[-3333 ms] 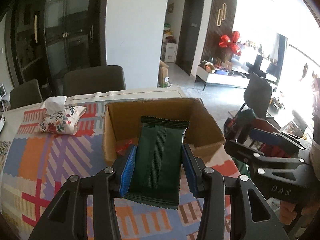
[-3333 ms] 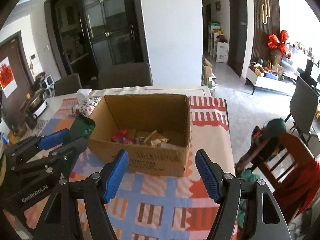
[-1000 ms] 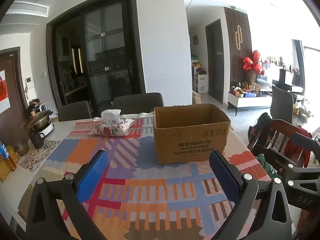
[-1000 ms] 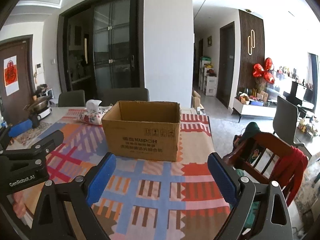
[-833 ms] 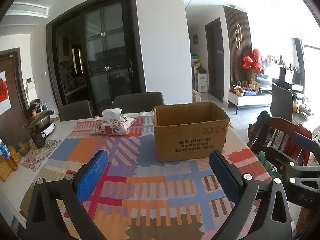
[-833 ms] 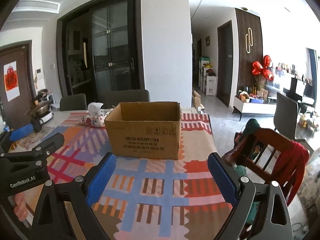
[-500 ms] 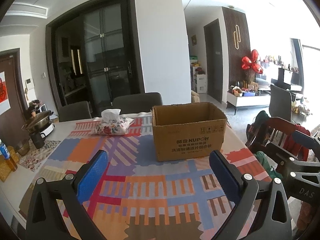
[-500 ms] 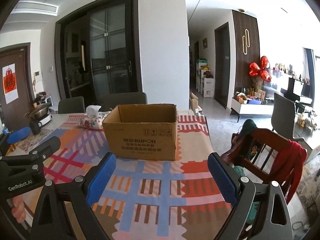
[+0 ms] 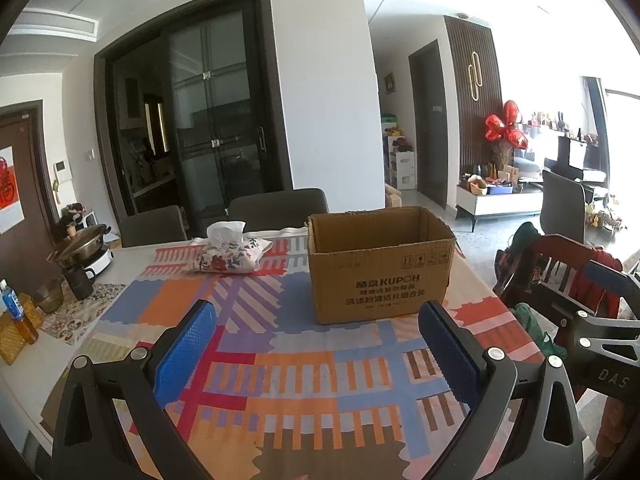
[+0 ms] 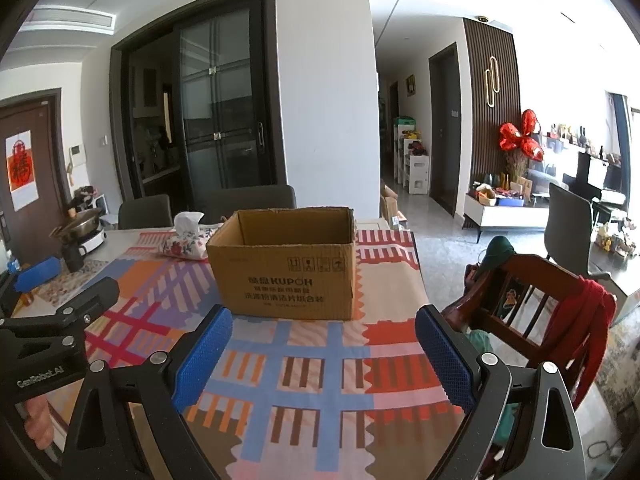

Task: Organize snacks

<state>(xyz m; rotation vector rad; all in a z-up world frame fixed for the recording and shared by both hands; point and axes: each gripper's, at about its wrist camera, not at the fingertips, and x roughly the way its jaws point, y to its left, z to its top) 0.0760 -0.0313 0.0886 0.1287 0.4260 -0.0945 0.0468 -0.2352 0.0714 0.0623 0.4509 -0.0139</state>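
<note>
Centrally, cardboard box (image 9: 380, 264) sits upright, top open, on the patterned cloth (image 9: 280, 360) covering the tabletop (image 9: 124, 256). Contents hidden from both views. Floral tissue pouch (image 9: 228, 254) just beside its far left corner. Left hand-held gripper (image 9: 316, 344) and right hand-held gripper (image 10: 322, 344) both spread wide, empty, short of the box.

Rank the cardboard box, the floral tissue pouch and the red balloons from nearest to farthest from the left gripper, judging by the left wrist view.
From the left gripper:
1. Cardboard box, just ahead, slightly right, on the tablecloth.
2. Floral tissue pouch, farther back, left of the box.
3. Red balloons, across the room, far right.
</note>
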